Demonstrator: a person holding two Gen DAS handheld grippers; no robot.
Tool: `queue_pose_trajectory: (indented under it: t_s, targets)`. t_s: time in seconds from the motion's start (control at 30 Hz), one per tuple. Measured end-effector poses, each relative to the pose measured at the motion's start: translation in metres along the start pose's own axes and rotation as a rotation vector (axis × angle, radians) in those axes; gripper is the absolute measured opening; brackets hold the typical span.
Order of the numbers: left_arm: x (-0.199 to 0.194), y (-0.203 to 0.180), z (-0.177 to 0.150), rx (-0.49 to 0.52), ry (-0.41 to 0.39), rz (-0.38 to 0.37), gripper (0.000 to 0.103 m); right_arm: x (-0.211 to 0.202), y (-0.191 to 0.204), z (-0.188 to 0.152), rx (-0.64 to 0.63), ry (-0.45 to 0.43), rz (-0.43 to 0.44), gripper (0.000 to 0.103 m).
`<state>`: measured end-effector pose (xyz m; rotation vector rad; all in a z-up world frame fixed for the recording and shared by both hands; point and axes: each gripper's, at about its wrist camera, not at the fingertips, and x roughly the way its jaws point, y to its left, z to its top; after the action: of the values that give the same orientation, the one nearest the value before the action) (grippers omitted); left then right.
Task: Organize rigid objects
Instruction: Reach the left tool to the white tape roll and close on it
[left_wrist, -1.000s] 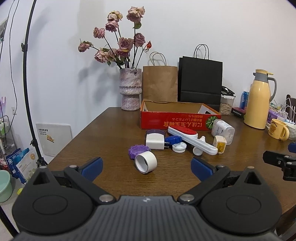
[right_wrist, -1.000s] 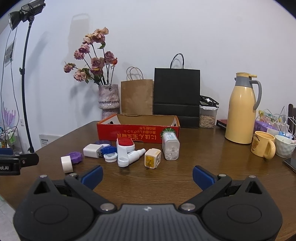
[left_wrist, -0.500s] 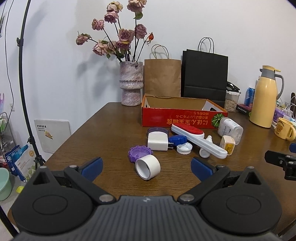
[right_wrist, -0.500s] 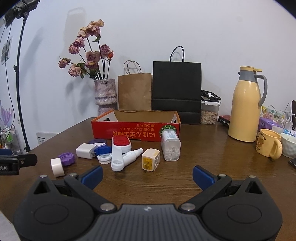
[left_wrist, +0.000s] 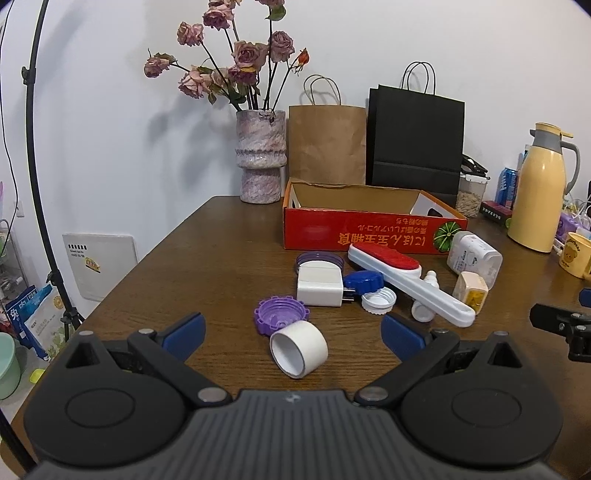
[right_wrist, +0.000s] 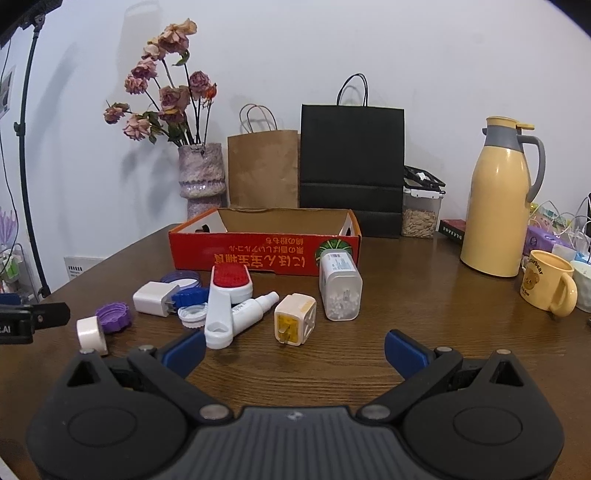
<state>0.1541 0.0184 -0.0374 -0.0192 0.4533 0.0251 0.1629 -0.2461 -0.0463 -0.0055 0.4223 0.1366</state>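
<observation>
Both grippers — left gripper (left_wrist: 291, 328), right gripper (right_wrist: 294, 347) — hover released and empty before the red box (right_wrist: 264, 251). Nothing is boxed yet. The next move likely calls for closing the fingers on the white ring (left_wrist: 298, 349).

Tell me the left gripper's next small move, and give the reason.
Probably ease the left gripper forward and down so its open fingers straddle the white ring. The ring lies on its side nearest that gripper, roughly centred between the fingers, beside the purple cap, and nothing is held yet. The red box behind looks empty, a likely place for it.
</observation>
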Motion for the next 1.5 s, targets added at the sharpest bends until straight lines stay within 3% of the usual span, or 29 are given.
queue_pose_trajectory:
  t_s: [0.67, 0.8, 1.27, 1.37, 1.5]
  targets:
    - [0.057, 0.013, -0.003, -0.005, 0.082, 0.030, 0.103, 0.062, 0.005, 0.003, -0.009, 0.077, -0.003, 0.103]
    - [0.062, 0.013, -0.005, -0.002, 0.093, 0.021, 0.099, 0.068, 0.007, 0.003, -0.013, 0.083, 0.003, 0.103]
    - [0.067, 0.007, -0.007, 0.014, 0.118, -0.022, 0.062, 0.072, 0.010, 0.005, -0.020, 0.084, 0.011, 0.103]
    - [0.068, 0.006, -0.008, 0.013, 0.129, -0.036, 0.045, 0.072, 0.010, 0.005, -0.021, 0.083, 0.012, 0.103]
    - [0.066, 0.006, -0.009, 0.008, 0.126, -0.043, 0.045, 0.071, 0.011, 0.006, -0.022, 0.081, 0.014, 0.103]
